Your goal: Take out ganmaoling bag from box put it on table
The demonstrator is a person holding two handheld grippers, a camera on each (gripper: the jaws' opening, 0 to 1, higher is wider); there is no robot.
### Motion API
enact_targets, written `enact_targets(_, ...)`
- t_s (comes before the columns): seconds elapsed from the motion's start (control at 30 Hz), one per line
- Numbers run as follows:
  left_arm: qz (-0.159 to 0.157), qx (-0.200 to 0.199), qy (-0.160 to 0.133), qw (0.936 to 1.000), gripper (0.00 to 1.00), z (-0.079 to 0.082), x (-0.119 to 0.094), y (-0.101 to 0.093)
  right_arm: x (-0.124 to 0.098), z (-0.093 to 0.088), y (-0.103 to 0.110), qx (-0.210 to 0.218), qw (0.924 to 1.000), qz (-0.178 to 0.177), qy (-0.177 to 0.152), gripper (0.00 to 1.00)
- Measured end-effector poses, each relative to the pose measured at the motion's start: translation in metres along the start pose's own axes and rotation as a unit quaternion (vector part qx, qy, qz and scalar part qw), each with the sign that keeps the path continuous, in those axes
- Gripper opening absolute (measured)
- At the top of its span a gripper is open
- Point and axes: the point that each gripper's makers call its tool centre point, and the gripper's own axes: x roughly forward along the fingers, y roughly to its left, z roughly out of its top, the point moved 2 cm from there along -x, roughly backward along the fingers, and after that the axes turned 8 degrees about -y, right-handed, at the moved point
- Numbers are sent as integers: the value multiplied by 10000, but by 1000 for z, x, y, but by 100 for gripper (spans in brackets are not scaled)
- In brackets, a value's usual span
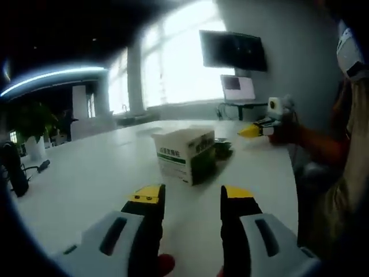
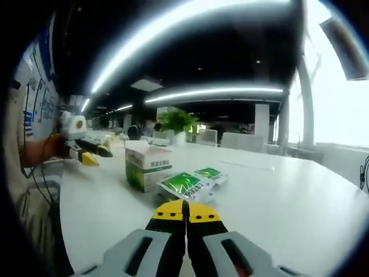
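bags out of box, both claws drawn back

saw the ganmaoling box [image 1: 185,154] standing on the white desk [image 1: 86,173], with two green ganmaoling bags [image 2: 183,184] lying flat just beside it. left claw [image 1: 190,199] spread wide and empty, aimed at the box. right claw [image 2: 185,212] pressed together, holding nothing, near the bags. judged the placing step done or nearly so; next called only for checking the box for more.
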Motion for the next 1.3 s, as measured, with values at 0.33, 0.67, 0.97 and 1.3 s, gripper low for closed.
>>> enact_targets(0.33,463,-143,114,9988,19,-12,-7,10,-2,2,0,52,10000,-25,-66,0)
enact_targets(0.67,481,74,198,9986,14,-23,-5,15,0,-2,1,55,10000,23,55,0)
enact_targets(0.97,298,196,42,9994,14,-18,-4,6,1,-3,1,28,10000,13,83,0)
enact_targets(1.3,392,20,-49,9992,14,-15,-7,9,0,3,-5,131,9998,-106,-120,0)
